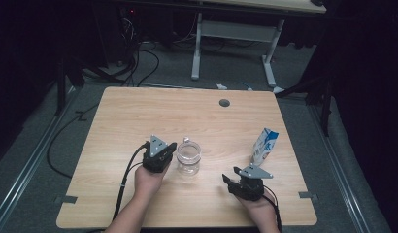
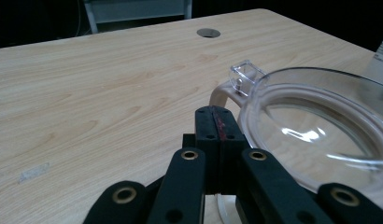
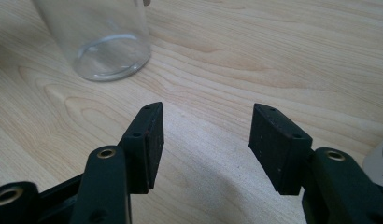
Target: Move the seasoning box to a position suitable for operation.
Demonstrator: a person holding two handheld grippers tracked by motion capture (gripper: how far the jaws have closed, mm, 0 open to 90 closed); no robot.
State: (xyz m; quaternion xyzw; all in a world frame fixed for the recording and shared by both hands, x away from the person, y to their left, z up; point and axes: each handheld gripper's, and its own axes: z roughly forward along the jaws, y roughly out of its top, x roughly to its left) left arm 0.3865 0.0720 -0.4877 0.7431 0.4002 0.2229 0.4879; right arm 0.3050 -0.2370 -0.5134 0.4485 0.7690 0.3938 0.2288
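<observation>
A clear round glass jar [image 1: 188,158] stands upright near the middle of the pale wooden table [image 1: 119,126], mouth up. The left gripper [image 1: 164,156] sits just beside its left, jaws pressed together. The right gripper [image 1: 231,178] hovers apart, jaws spread, empty.

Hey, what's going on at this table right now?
A person works at a wooden table with a gripper in each hand. The left gripper, jaws shut with nothing between them, sits right beside a clear glass jar with its lid hinged open. The right gripper is open and empty, resting near a small blue-and-white carton that stands untouched.
</observation>
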